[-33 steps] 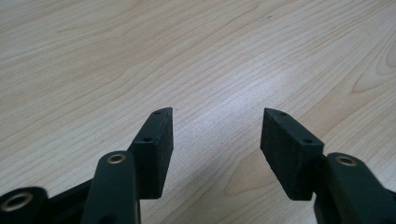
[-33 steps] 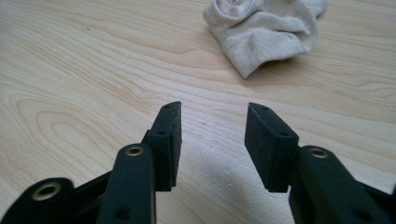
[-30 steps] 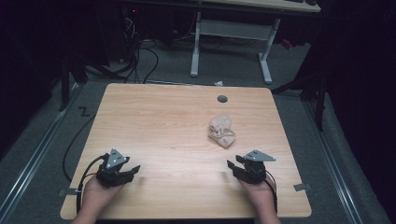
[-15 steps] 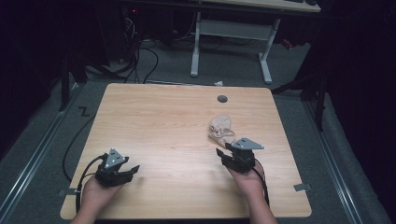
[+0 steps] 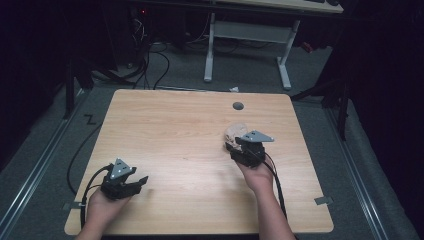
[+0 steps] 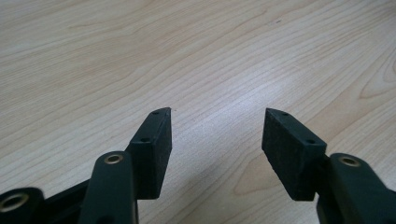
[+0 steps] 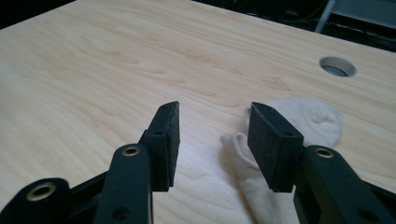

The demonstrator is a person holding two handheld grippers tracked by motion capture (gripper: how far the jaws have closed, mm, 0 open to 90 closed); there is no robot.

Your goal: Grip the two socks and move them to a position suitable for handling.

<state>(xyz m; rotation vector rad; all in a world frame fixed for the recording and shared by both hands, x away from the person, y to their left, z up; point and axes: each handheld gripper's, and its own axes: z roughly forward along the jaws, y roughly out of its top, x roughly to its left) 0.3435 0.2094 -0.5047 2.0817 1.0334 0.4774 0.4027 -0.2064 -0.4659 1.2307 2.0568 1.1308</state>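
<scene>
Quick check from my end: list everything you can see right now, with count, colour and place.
table: one, light wood, centre of the high view
cable hole: one, grey, far edge of the table
cloth: one, cream, crumpled, right half of the table, at the right gripper's tip
desk frame: one, white, on the floor beyond the table
left gripper: one, black, near left corner, open over bare wood
right gripper: one, black, open, one jaw over the cloth

Light wood-grain table (image 5: 170,130) with a round cable hole (image 5: 238,106) near its far edge. One crumpled pale cloth, possibly a sock (image 7: 299,122), lies right of centre.
</scene>
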